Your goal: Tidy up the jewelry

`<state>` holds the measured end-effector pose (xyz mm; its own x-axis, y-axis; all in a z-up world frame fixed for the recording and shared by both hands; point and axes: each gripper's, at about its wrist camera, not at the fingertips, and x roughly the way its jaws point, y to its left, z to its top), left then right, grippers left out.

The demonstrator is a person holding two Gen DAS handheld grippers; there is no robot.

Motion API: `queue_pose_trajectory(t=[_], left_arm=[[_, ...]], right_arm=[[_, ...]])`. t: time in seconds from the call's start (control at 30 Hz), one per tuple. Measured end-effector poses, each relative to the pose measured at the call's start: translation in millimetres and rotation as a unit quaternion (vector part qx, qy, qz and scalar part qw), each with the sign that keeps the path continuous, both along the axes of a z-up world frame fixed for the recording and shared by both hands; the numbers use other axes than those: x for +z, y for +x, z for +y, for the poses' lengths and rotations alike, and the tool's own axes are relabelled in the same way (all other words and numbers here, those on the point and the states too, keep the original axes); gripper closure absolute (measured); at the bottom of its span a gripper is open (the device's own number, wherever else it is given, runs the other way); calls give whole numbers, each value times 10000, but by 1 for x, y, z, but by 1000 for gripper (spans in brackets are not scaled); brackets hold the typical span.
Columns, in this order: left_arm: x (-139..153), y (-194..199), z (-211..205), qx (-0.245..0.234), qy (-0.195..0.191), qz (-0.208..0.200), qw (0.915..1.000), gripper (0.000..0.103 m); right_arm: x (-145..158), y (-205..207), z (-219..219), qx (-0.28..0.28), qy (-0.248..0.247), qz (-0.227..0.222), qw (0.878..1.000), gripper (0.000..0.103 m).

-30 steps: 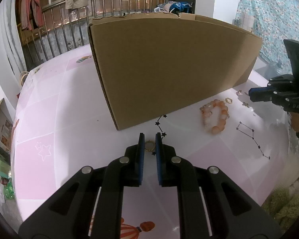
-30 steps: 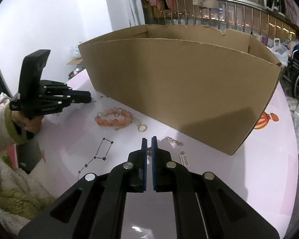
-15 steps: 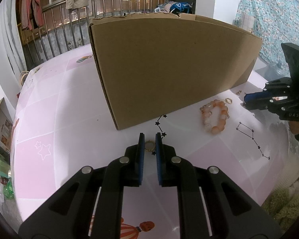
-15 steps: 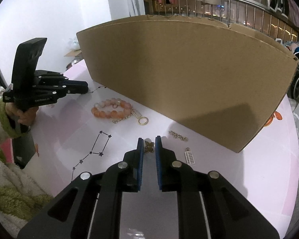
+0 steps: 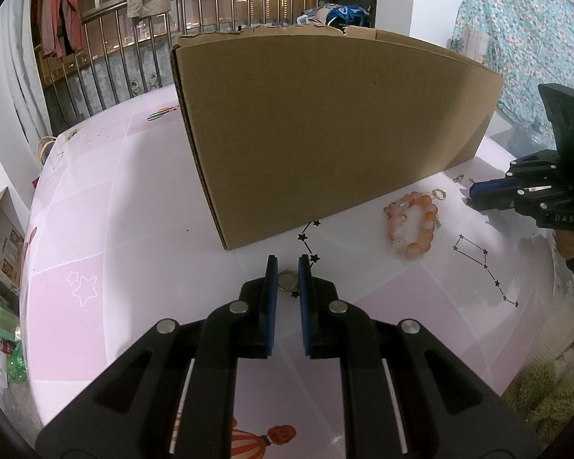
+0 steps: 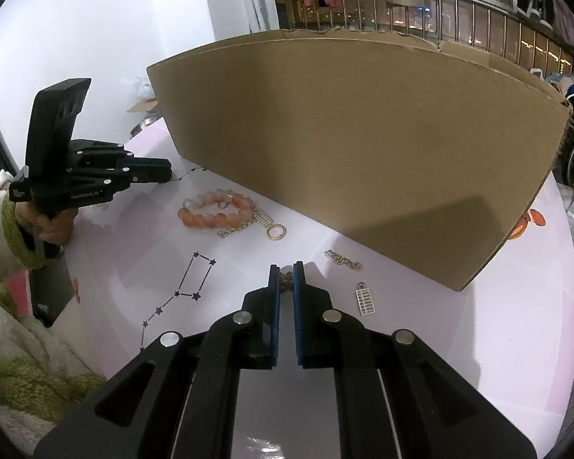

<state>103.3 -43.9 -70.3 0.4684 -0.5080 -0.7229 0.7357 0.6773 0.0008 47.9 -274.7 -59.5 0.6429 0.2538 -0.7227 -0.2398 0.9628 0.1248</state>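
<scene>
Across the pink table, jewelry lies loose before the cardboard box; nothing visibly packed. Lower centre of the left view, the left gripper grips a gold ring. The right gripper, jaws just closing, clasps a small bronze charm. Bead bracelet, chain, and abacus charm remain.

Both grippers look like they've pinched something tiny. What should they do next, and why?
Probably lift and carry both pieces over the cardboard box rim. The left gripper is shut on a small gold ring, and the right gripper has just been closing on a little flower charm. Both pieces still sit low by the pink table.
</scene>
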Motion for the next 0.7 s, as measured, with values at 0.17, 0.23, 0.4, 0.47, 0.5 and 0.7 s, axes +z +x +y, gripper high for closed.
queue_pose_trajectory(t=[0.17,0.23,0.4,0.47,0.5,0.7], left_arm=[[0,0,0,2,-11,4,10000,93],[0,0,1,1,-20,5,10000,93],[0,-1,1,3,-24,6,10000,93],[0,-1,0,2,-24,8,10000,93],[0,-1,0,3,-27,12,10000,93],[-1,0,1,5,-42,22,10000,93]], right_arm=[[1,0,1,-2,31,-16,10000,100],[1,0,1,-1,15,-20,10000,100],[4,0,-3,-38,132,-33,9999,100],[5,2,-4,-34,181,13,9998,100],[5,2,-3,-37,172,29,9998,100],[3,8,4,66,108,134,9998,98]])
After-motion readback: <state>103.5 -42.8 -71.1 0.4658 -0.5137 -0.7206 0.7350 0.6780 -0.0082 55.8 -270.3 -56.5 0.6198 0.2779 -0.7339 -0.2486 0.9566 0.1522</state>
